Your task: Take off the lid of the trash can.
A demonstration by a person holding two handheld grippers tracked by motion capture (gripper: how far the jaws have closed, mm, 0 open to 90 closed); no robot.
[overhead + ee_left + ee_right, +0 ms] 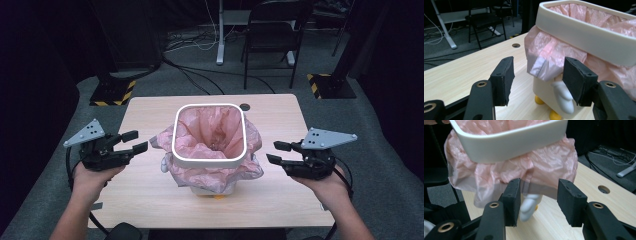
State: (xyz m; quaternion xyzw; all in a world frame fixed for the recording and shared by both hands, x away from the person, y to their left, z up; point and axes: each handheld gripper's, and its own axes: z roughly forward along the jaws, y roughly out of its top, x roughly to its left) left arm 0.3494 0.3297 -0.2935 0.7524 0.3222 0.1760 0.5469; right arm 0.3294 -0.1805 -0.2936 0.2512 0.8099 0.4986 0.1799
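Observation:
A white bin (207,189) stands mid-table, lined with a pink plastic bag (212,127) that a white rim ring (209,162) clamps in place. The bag's edge hangs outside the rim (584,32) in loose folds (546,52). The bin has a small white wing (564,97) and yellow feet (539,100). My left gripper (140,140) hovers left of the bin, open, its jaws framing the hanging bag (539,67) without touching it. My right gripper (273,152) hovers on the right, open, facing the bag's skirt (544,165) below the rim (511,140).
The wooden table (150,195) has a round cable hole (244,106) behind the bin. Beyond it on the grey floor stand a black folding chair (272,35), a white desk leg (220,35), cables, and two yellow-and-black striped stand bases (114,92).

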